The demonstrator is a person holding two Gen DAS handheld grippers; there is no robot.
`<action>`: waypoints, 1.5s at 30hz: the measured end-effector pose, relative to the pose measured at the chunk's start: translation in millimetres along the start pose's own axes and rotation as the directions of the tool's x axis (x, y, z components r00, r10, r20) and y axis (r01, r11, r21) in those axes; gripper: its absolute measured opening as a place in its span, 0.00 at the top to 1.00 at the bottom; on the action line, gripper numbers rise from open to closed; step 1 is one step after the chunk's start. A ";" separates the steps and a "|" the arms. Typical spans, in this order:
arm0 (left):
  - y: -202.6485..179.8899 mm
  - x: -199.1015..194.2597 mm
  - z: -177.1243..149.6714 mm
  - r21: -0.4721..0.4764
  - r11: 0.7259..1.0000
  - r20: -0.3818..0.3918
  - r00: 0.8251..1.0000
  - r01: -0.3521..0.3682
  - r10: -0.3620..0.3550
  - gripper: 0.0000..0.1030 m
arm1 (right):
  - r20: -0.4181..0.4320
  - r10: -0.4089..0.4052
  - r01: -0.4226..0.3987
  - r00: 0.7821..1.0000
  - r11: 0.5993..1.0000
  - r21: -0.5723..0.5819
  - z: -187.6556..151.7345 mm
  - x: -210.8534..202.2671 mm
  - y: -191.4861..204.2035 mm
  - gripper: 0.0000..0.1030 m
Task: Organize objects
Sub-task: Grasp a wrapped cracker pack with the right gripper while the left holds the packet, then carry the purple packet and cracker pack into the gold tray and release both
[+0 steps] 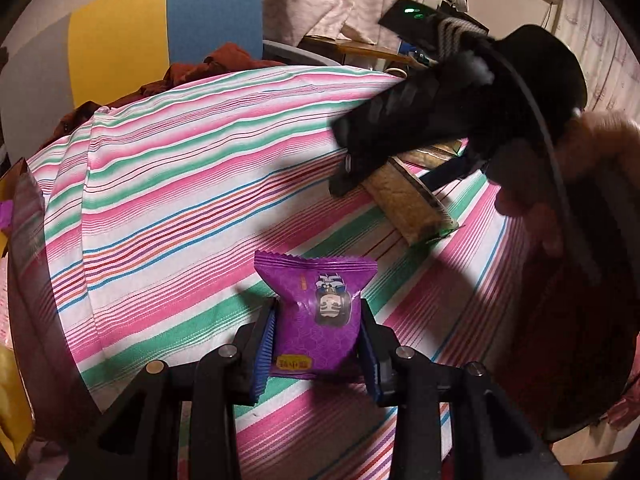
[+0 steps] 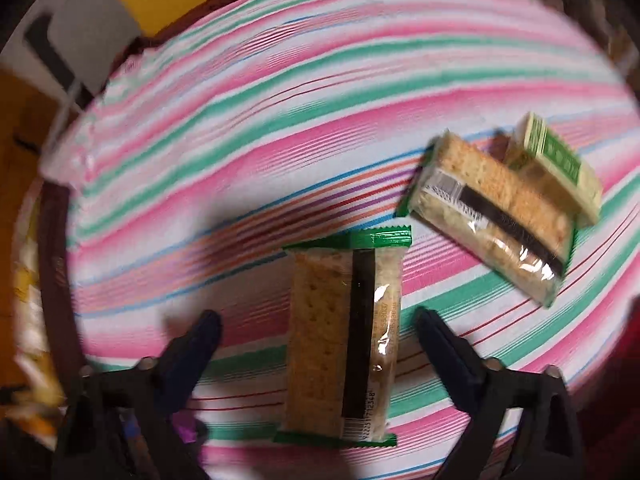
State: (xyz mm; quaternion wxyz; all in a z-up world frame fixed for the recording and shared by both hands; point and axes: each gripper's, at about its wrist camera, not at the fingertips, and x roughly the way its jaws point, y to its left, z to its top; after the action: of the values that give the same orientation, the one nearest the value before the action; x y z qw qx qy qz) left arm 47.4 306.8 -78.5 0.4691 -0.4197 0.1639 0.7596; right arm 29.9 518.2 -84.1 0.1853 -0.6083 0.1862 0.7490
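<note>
My left gripper (image 1: 319,312) is shut on a purple snack packet (image 1: 316,280), held upright just above the striped cloth (image 1: 180,184). In the same view my right gripper (image 1: 348,168) reaches in from the upper right, over a clear-wrapped cracker packet (image 1: 404,200). The right wrist view is blurred. There my right gripper (image 2: 318,316) stands open, and a cracker packet with green ends (image 2: 344,340) lies lengthwise between its spread fingers, touching neither. Two more packets lie to the right: a cracker packet (image 2: 492,220) and a green-and-white one (image 2: 556,164) resting partly against it.
A pink, green and white striped cloth covers the round table. A dark brown rim (image 1: 28,280) runs along its left edge. Behind it stand a yellow and blue chair back (image 1: 160,32) and a heap of red-brown fabric (image 1: 216,64). A person's hand (image 1: 532,184) holds the right gripper.
</note>
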 end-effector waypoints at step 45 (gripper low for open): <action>-2.9 -107.5 7.3 -0.068 0.998 0.219 0.975 -0.009 0.024 0.65 | 0.250 0.197 -0.189 0.948 0.980 -0.055 4.6 -36.1 7.7 0.55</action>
State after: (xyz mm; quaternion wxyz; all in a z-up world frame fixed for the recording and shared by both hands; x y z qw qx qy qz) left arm 68.7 251.1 11.4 0.4637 -0.3472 0.0890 0.8103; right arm 29.0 512.1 -47.4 0.1242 -0.4889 0.2082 0.8380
